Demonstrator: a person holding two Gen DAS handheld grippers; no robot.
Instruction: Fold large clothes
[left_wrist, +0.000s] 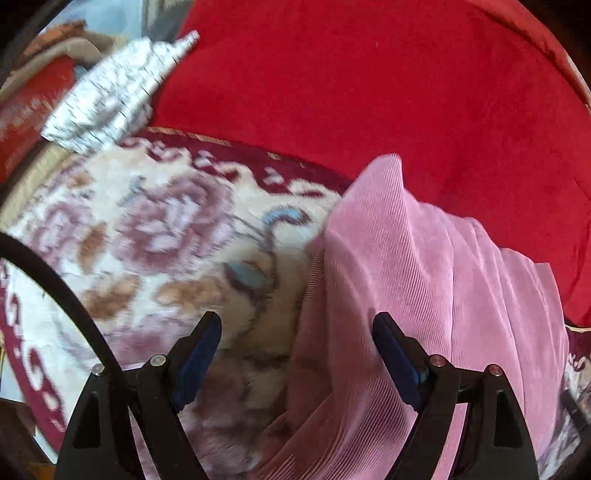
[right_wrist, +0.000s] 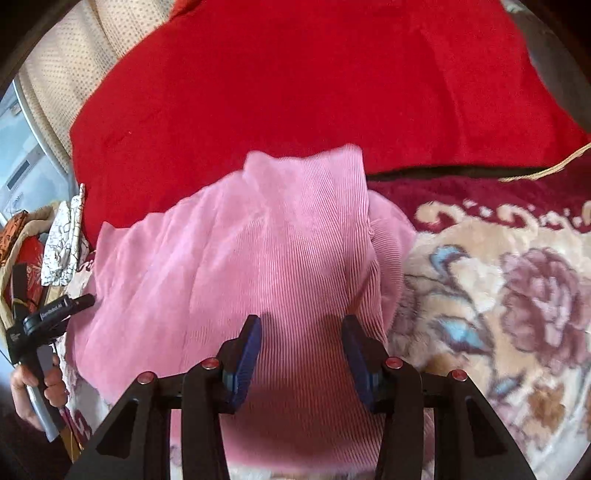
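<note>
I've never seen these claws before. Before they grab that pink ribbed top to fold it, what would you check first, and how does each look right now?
1. Left claw open: ok, jaws wide apart.
2. Right claw open: ok, nothing held.
3. Pink ribbed garment within reach: ok, it lies right under the right claw.
4. Garment spread flat: not ok, it is bunched in folds on the flowered plush blanket.
5. Edge for the left claw: ok, the garment's edge runs between its fingers.
6. Sleeves and hem located: cannot tell.
</note>
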